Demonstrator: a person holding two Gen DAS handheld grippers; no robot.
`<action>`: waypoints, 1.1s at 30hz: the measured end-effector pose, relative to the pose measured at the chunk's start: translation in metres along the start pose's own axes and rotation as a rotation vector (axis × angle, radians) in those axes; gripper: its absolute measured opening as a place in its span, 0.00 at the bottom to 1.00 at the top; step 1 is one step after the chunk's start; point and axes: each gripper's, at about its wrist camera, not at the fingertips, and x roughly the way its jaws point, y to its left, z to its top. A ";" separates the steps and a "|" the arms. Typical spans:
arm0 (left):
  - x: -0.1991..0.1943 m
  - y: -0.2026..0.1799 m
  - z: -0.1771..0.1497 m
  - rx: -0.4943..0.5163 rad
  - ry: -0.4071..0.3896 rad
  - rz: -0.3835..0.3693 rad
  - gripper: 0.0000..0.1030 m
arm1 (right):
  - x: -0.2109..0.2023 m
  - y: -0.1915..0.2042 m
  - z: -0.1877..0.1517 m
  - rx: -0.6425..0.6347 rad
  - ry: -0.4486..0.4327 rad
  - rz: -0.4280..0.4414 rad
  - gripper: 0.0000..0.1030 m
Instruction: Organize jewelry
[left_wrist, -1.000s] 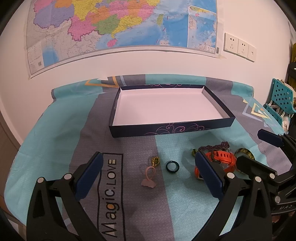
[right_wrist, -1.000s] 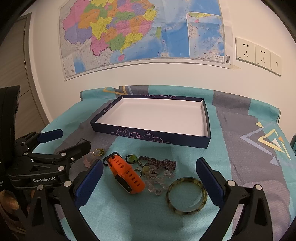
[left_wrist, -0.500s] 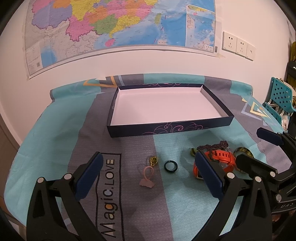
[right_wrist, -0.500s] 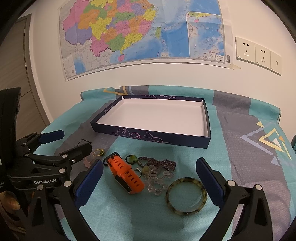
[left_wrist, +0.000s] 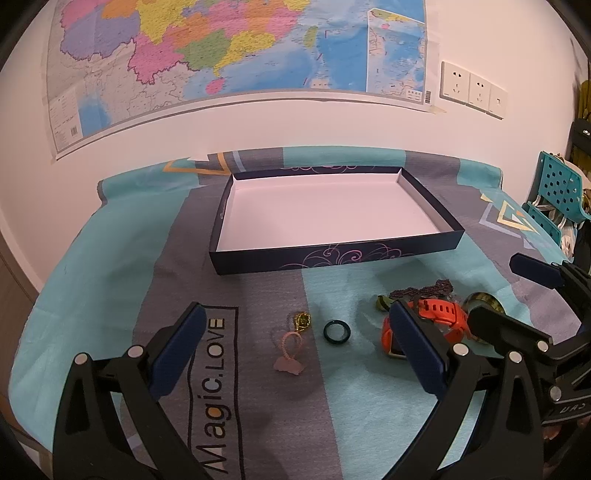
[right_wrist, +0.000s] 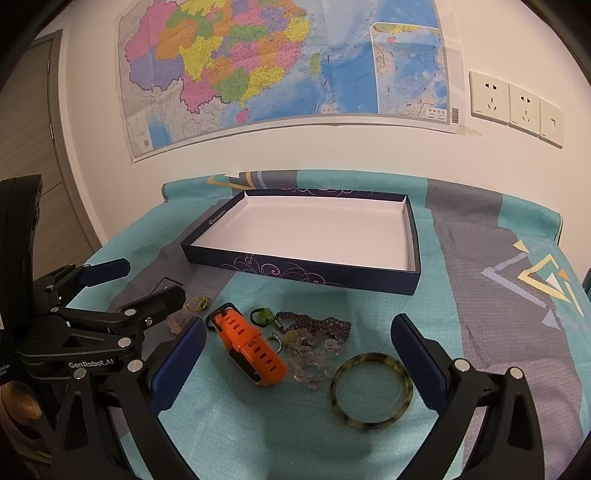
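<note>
Both grippers hover low over the bench, jaws wide, nothing held. Left gripper (left_wrist: 301, 350): between its blue pads lie a pink loop charm (left_wrist: 290, 350), a small gold pendant (left_wrist: 301, 320) just behind it, and a dark ring (left_wrist: 336, 331) just right of those, all flat on the cloth and none touching the jaws. Its right pad partly hides the orange watch (left_wrist: 439, 319). Right gripper (right_wrist: 299, 358): the orange watch (right_wrist: 251, 347) lies between its jaws, closer to the left pad, tilted diagonally; right of it a clear bead bracelet (right_wrist: 312, 356), a dark purple bead strand (right_wrist: 317, 323) and a small green bead piece (right_wrist: 264, 317), bunched and touching; a mottled green bangle (right_wrist: 371, 391) sits nearer the right pad, apart from it. The navy box (left_wrist: 332, 256), white inside, is empty and stands behind all the jewelry, well apart from both sets of jaws. Cloth (left_wrist: 258, 424) print reads "Magic.LOVE". Left gripper body seen from right wrist view reads "GenRobot.AI". Box side has a small white logo, too small to read. Map (right_wrist: 280, 59) on the wall, text unreadable; wall sockets (right_wrist: 517, 107) right of it.
</note>
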 end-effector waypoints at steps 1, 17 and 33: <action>0.000 0.000 0.000 0.000 0.000 0.000 0.95 | 0.000 0.000 0.000 0.000 0.000 0.001 0.94; 0.000 -0.005 -0.001 0.006 0.001 -0.005 0.95 | -0.001 -0.001 -0.002 0.005 0.001 0.002 0.94; 0.002 -0.011 -0.004 0.026 0.006 -0.029 0.95 | -0.005 -0.006 -0.001 0.017 -0.003 0.007 0.94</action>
